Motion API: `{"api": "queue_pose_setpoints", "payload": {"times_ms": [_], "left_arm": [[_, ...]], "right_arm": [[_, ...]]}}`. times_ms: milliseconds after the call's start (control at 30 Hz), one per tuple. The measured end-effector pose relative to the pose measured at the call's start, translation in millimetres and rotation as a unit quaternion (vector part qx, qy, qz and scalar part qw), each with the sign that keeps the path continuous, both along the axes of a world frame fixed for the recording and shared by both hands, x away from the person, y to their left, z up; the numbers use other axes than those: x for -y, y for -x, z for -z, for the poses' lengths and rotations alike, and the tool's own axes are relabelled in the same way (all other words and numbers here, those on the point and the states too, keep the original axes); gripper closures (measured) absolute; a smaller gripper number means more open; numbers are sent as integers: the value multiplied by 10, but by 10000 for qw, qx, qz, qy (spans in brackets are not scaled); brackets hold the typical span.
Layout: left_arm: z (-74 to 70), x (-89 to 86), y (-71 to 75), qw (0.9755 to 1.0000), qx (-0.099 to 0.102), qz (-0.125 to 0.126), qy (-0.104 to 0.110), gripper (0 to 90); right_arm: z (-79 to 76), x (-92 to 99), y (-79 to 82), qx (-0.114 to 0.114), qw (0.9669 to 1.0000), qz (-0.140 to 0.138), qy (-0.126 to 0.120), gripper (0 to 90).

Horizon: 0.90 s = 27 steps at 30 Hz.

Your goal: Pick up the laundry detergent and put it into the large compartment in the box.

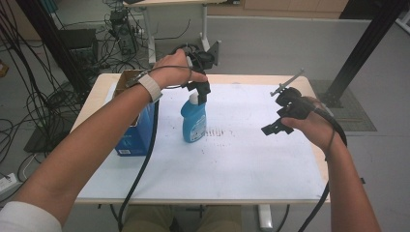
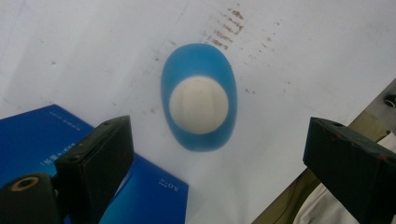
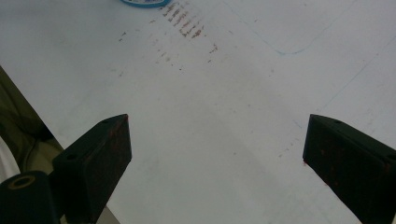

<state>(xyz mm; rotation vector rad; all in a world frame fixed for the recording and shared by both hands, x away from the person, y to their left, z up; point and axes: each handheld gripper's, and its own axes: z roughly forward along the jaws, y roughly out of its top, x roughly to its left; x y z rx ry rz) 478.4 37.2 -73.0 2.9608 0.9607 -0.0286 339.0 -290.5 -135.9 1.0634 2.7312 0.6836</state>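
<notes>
A blue bottle [image 1: 194, 121] with a white cap stands upright on the white sheet, left of centre. My left gripper [image 1: 202, 94] hangs just above the cap, pointing straight down. In the left gripper view the cap [image 2: 199, 105] sits below and between the two jaws, which stand wide apart with nothing held; the left gripper [image 2: 217, 158] is open. My right gripper [image 1: 273, 127] hovers over the sheet to the right of the bottle. In the right gripper view the right gripper [image 3: 217, 154] is open over bare paper, with the bottle's base [image 3: 140, 2] at the top edge.
A blue carton [image 1: 138, 133] stands at the table's left, close beside the bottle, also seen as the blue carton [image 2: 42, 140]. Brown smudges [image 1: 215, 133] mark the white sheet [image 1: 251, 159]. Cables and stands crowd the floor beyond the table's far and left edges.
</notes>
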Motion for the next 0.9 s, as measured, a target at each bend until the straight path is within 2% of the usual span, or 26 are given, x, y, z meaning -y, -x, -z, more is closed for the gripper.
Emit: {"api": "queue_pose_setpoints", "payload": {"times_ms": [633,900], "left_arm": [[259,58,-47,9999,-23,-13,-111,91],[316,69,-65,9999,-47,-28,-137,91]], "right_arm": [[43,24,14,-5,10000,3,-21,78],[57,39,20,0,10000,14,-30,78]]}}
